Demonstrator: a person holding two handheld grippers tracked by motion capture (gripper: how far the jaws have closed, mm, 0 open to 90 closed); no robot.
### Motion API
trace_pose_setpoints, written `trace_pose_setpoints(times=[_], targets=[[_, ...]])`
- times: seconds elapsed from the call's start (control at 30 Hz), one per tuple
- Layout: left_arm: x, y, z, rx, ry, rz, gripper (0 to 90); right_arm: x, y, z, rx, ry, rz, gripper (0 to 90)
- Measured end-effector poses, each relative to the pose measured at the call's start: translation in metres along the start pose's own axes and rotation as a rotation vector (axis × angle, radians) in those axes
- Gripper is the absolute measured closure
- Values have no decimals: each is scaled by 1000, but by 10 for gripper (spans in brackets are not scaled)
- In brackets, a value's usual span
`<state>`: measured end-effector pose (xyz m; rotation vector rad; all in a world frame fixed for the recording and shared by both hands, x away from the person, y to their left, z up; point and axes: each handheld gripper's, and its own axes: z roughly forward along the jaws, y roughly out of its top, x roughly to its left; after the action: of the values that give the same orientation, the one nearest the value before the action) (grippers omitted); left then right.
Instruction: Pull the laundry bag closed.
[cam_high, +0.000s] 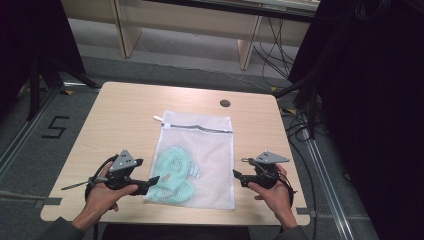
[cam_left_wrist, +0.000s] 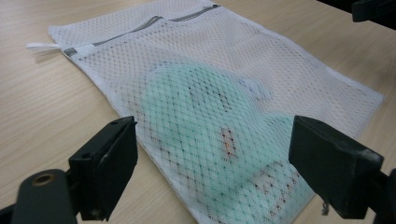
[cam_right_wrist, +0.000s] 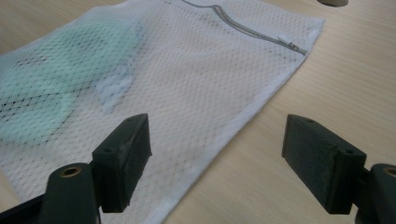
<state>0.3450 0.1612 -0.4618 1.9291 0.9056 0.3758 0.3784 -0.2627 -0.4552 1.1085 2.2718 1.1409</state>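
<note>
Mesh bag (cam_high: 197, 160) lying flat mid-bench (cam_high: 120, 120), zipper (cam_high: 200, 127) at far end, green cloth (cam_high: 172, 172) inside near corner | left gripper (cam_high: 150, 182) resting at bag's left edge, jaws standing apart, gripping nothing | right gripper (cam_high: 239, 177) sitting just beside right edge, jaws apart, empty | round hole (cam_high: 225, 103) lying beyond bag.

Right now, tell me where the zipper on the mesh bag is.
The zipper runs along the far end of the white mesh bag in the high view, away from both grippers, just short of the round hole in the table.
</note>
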Motion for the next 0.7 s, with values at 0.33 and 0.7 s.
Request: trace_pose_setpoints(times=[0.33,0.7], targets=[[-1,-1,1,12,-12,2,165,4,1,0,-11,7,-39,298],[-7,-2,5,41,-53,23,401,4,2,1,-5,39,-78,418]])
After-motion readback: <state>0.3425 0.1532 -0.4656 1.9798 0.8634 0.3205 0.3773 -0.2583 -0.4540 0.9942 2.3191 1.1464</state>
